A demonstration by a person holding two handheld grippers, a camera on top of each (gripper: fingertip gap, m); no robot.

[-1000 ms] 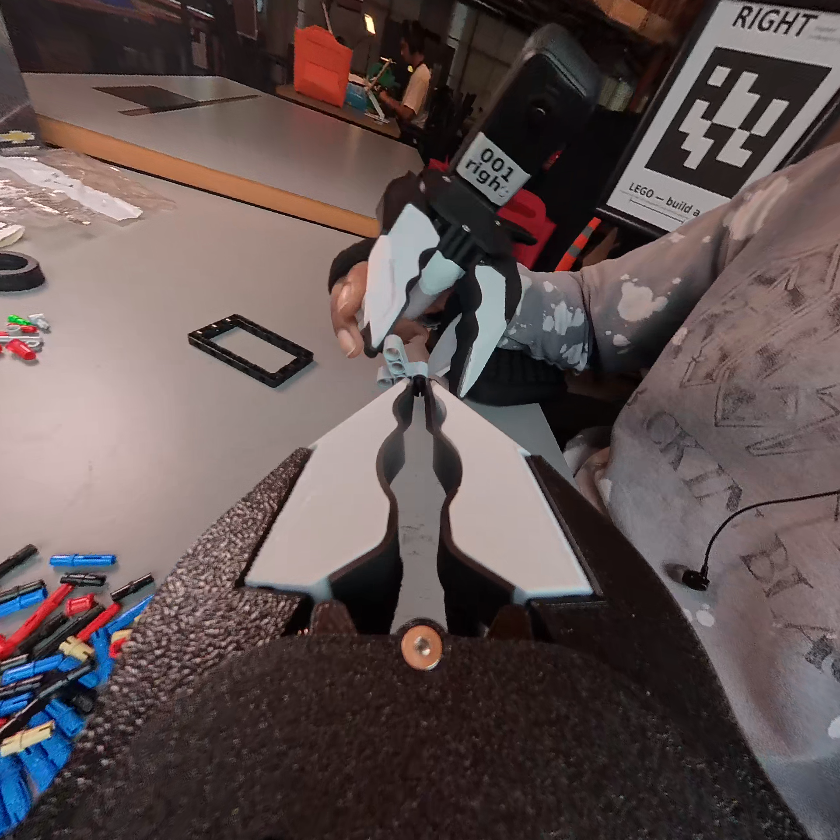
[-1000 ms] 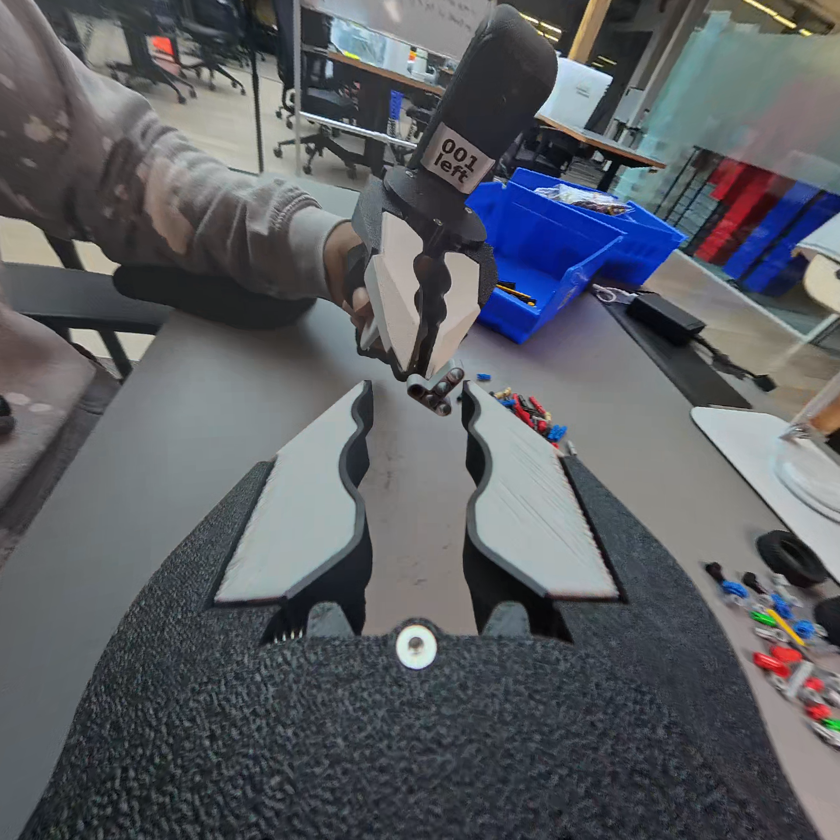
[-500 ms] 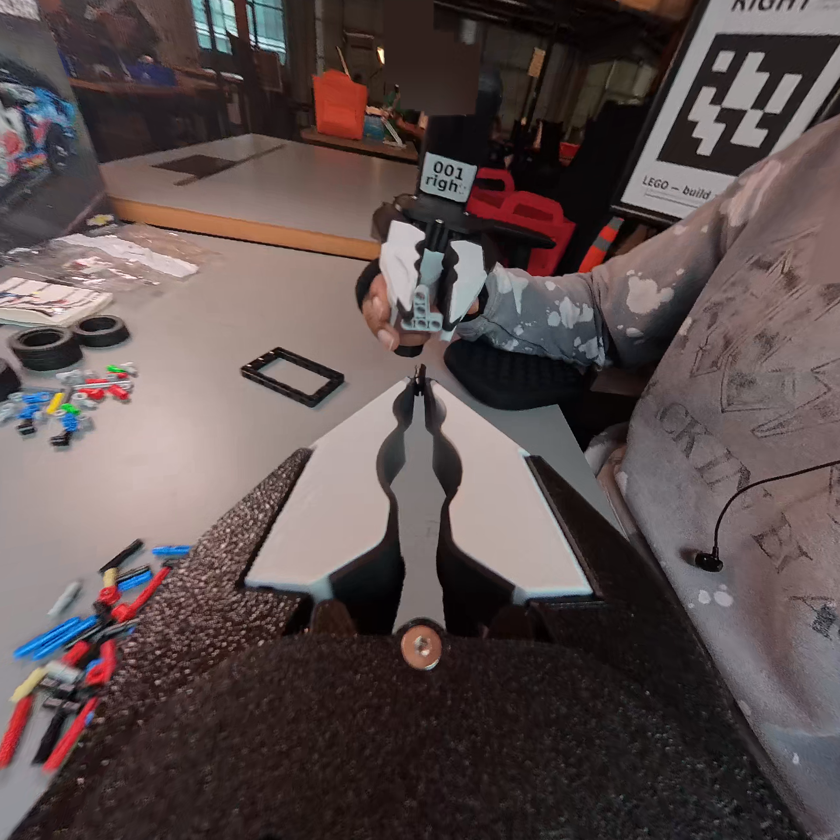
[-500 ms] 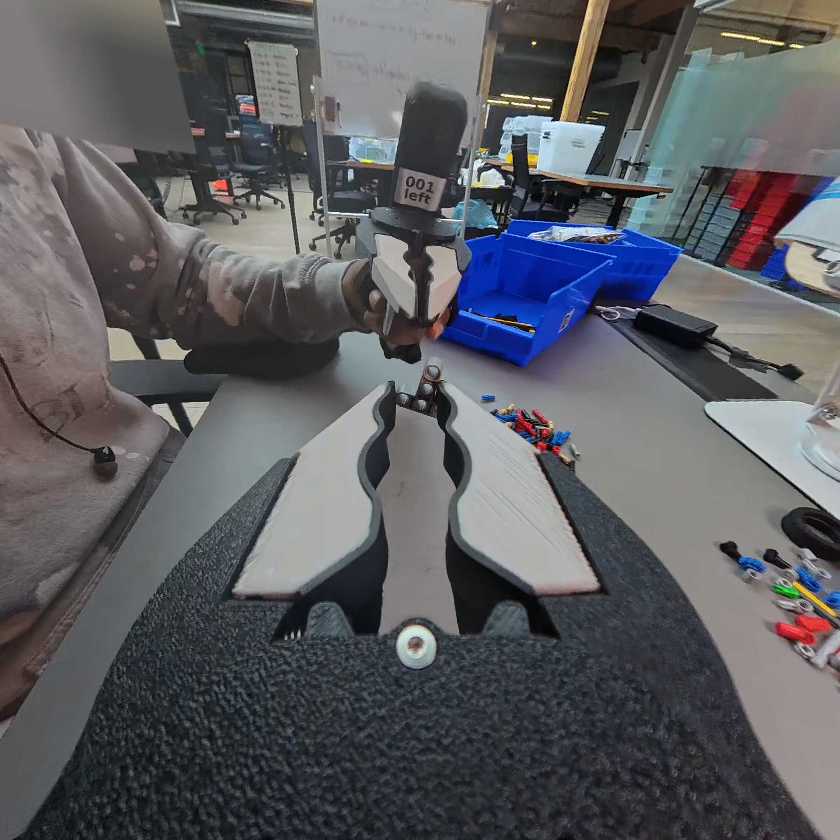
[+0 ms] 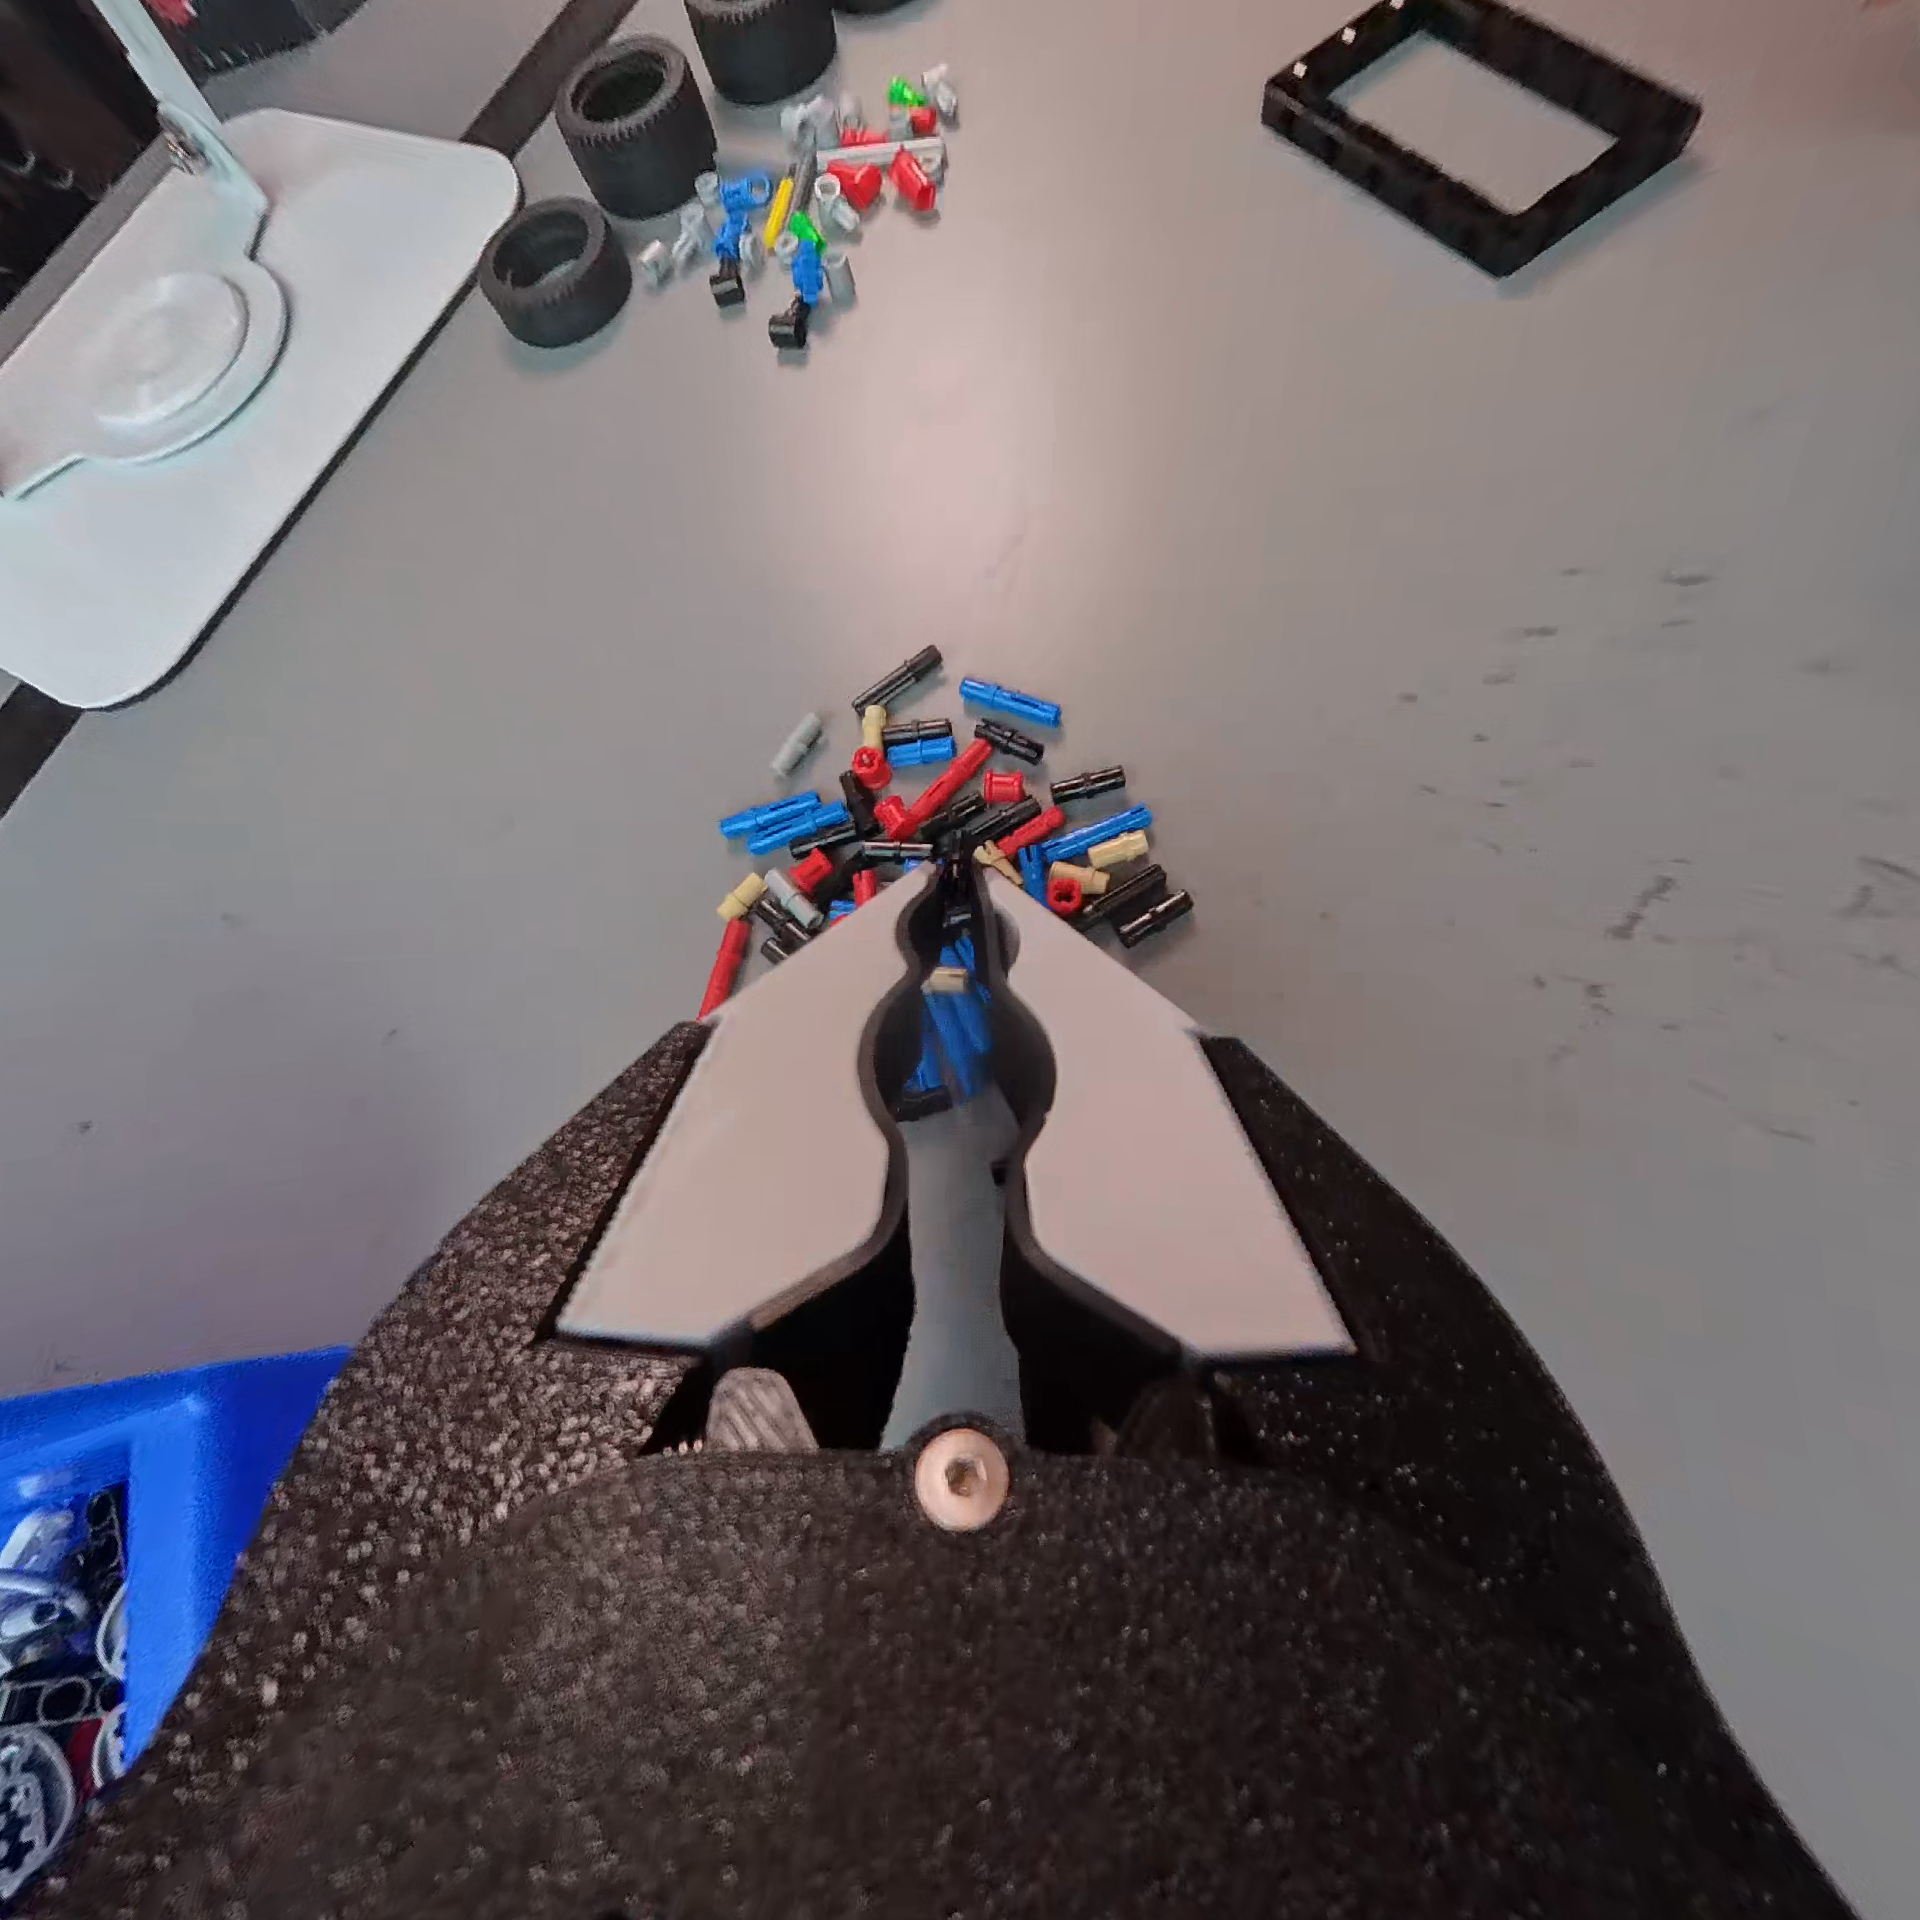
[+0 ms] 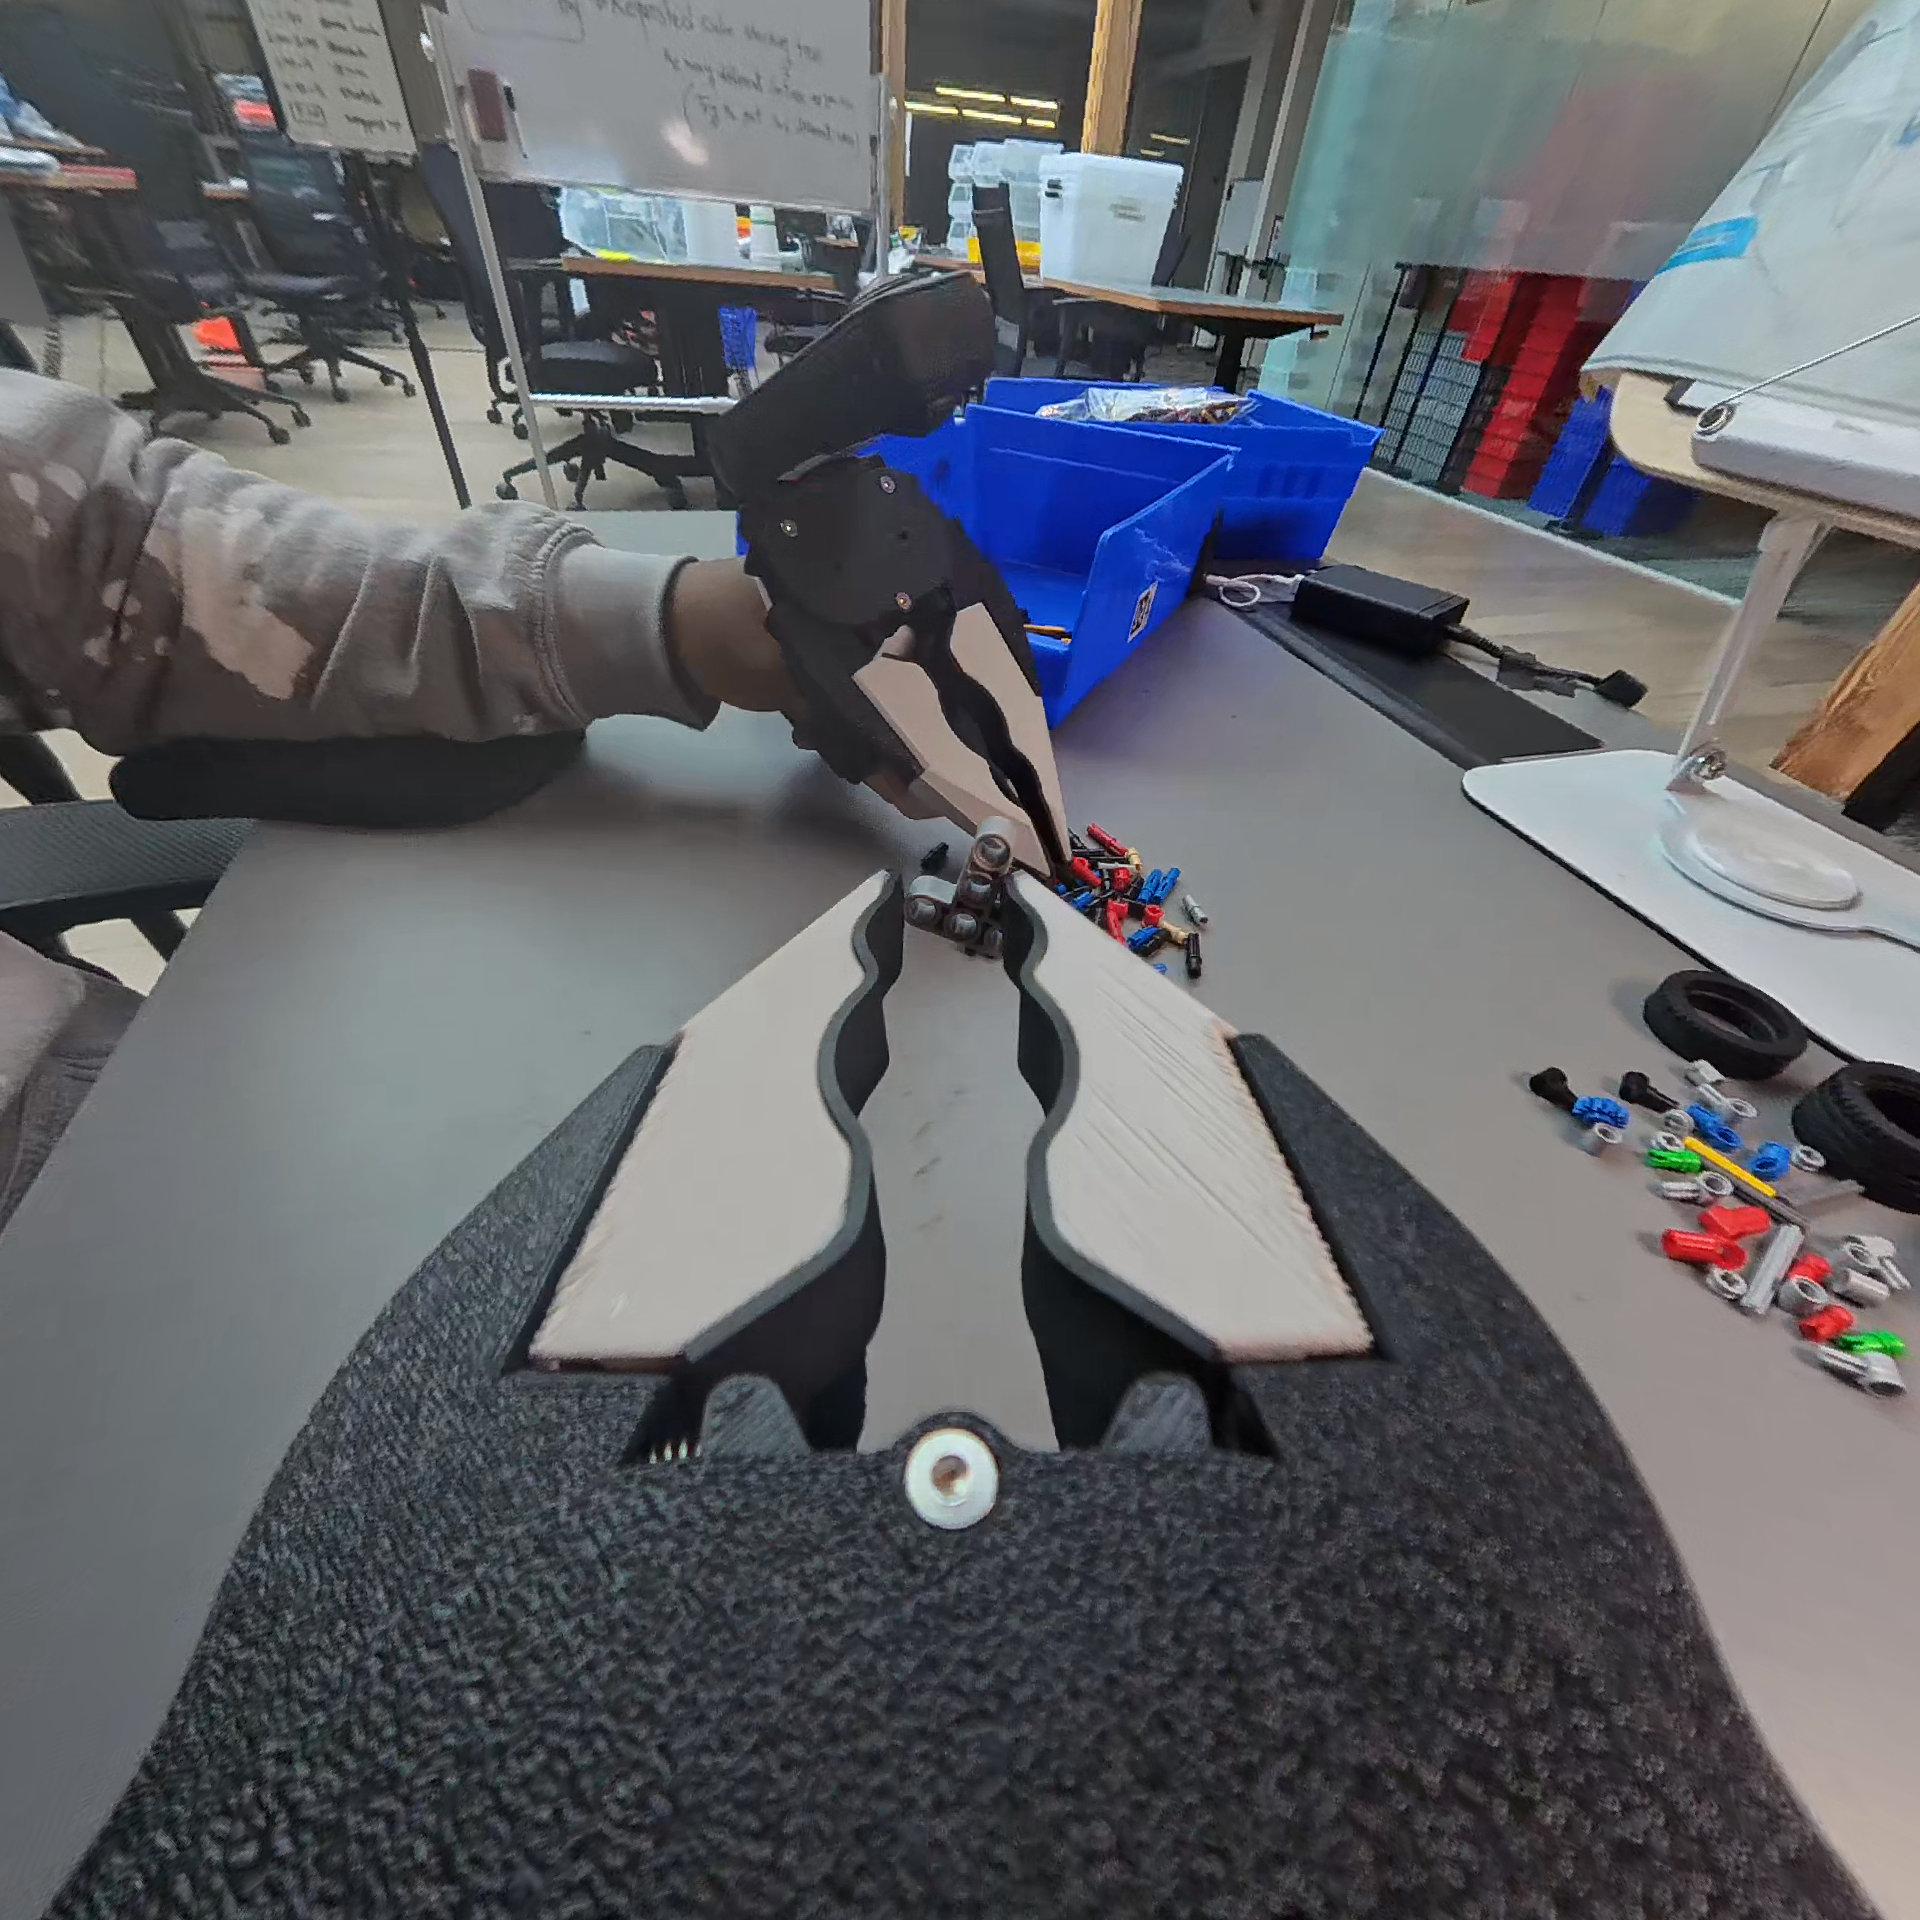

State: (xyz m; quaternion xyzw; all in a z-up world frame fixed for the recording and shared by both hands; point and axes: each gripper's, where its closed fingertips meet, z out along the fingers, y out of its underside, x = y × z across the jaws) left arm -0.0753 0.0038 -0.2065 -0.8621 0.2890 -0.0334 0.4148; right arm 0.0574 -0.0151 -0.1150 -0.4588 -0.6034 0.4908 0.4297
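Grey tabletop (image 5: pixel 1351 540): left gripper (image 5: pixel 951 883) pinched on small black pin over coloured peg heap (image 5: pixel 935 810), right gripper (image 6: pixel 951 899) clamping grey angled connector (image 6: pixel 966 899).

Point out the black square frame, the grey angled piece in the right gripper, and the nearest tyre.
black square frame (image 5: pixel 1579 218), left wrist view, on its near bar.
grey angled piece (image 6: pixel 961 904), right wrist view, mid-body.
nearest tyre (image 5: pixel 556 272), left wrist view, on its tread.

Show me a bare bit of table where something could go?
Bare table lies between the black frame and the peg pile, and left of the right gripper. It is crowded where the left gripper meets the pile, and around the tyres.
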